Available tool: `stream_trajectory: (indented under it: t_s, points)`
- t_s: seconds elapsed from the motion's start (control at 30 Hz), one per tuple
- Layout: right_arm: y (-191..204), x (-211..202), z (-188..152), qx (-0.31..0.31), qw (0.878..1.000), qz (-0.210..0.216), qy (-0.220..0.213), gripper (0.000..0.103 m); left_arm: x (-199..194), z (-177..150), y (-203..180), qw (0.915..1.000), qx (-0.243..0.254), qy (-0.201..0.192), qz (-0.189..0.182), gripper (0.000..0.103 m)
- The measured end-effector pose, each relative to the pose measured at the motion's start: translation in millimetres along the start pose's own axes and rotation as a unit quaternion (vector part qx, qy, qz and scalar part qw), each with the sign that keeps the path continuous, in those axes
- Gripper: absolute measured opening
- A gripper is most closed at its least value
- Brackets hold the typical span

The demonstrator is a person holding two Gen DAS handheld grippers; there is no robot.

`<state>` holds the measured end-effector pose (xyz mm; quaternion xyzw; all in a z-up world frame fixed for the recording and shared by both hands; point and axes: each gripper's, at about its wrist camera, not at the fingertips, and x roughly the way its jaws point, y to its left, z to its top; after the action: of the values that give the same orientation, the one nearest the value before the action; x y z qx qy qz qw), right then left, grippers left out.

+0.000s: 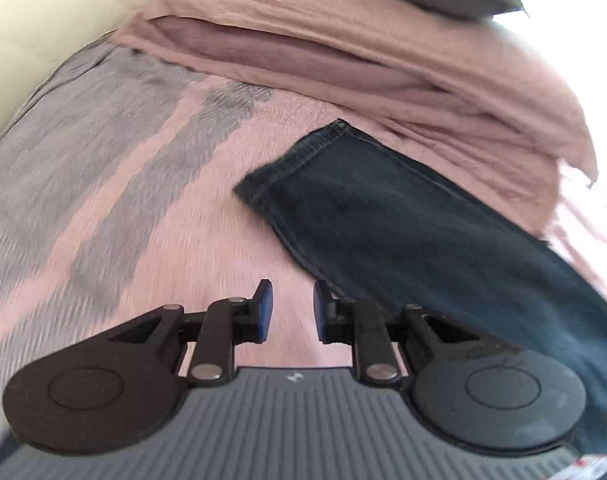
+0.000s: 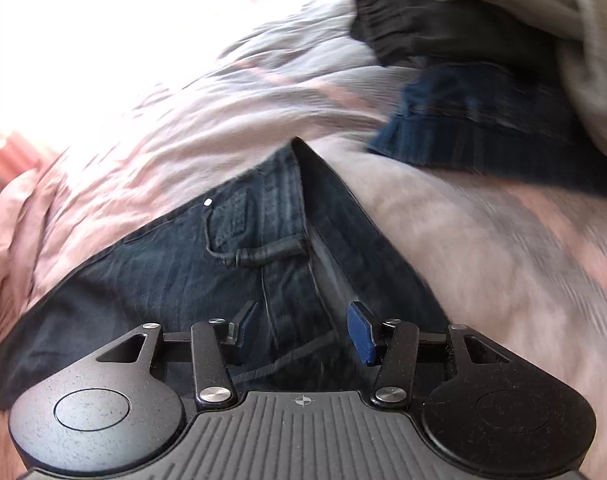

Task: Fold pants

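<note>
Hovering both grippers over dark blue denim pants (image 1: 423, 216) laid on my pink-and-grey striped bedspread (image 1: 115, 168).

My left gripper (image 1: 289, 308) is spread and empty over the bedspread, beside the leg hem; my right gripper (image 2: 301, 330) gapes above the waistband near the pocket, gripping nothing.

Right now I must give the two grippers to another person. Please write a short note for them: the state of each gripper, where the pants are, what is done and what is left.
Left gripper: jaws open, empty, over the pink bedspread, just beside the leg of the dark jeans.
Right gripper: jaws open, empty, over the waist end of the jeans, near the pocket.
The jeans lie long on the bed, legs together, hem near the folded pink blanket. A heap of other clothes lies beyond the waist.
Done: lengthwise fold, it seems.
Left: fold hem to waist.
</note>
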<state>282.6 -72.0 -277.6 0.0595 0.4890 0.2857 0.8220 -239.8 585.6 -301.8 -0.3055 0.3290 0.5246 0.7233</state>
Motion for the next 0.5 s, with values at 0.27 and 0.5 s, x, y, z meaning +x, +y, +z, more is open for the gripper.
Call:
stream_trajectory:
  t_s: [0.27,0.5]
  points:
    - [-41.1,73.4,70.4,-0.035,0.982,0.173,0.059,0.046,-98.2,-91.5,-62.7,0.9975,-0.070,0.003,0.006,0.024]
    - [-63.6,109.0,86.2,0.003,0.962,0.246,0.118,0.007,-124.8,-145.8,-112.8,0.9954,-0.089,0.034,0.002,0.024]
